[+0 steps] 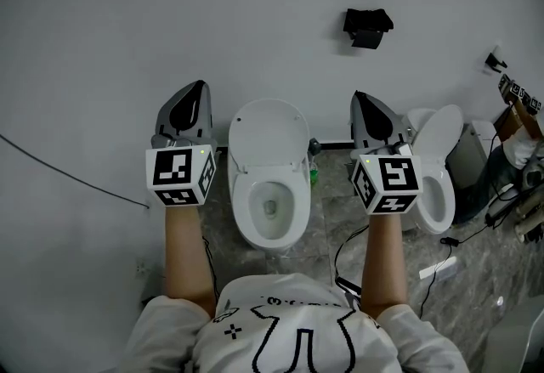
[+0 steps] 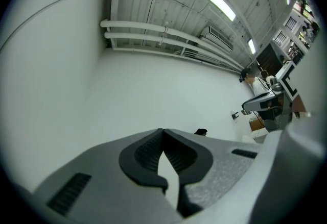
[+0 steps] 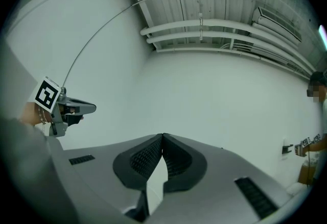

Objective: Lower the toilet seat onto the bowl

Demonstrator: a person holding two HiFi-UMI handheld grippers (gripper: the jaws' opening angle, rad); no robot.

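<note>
A white toilet (image 1: 269, 208) stands against the wall between my two grippers. Its seat and lid (image 1: 267, 138) are raised and lean back on the wall, so the bowl lies open. My left gripper (image 1: 201, 85) is held up to the left of the bowl, shut with nothing between its jaws. To the right of the bowl my right gripper (image 1: 355, 94) is shut and empty too. In both gripper views the closed jaws (image 2: 162, 131) (image 3: 162, 136) point at the bare white wall. The left gripper (image 3: 61, 108) also shows in the right gripper view.
A second toilet (image 1: 439, 180) with its lid up stands at the right, behind my right gripper. A black box (image 1: 367, 27) is fixed on the wall above. Cables (image 1: 442, 265) lie on the grey floor, with boxes and gear at the far right. A small green thing (image 1: 313, 172) sits between the toilets.
</note>
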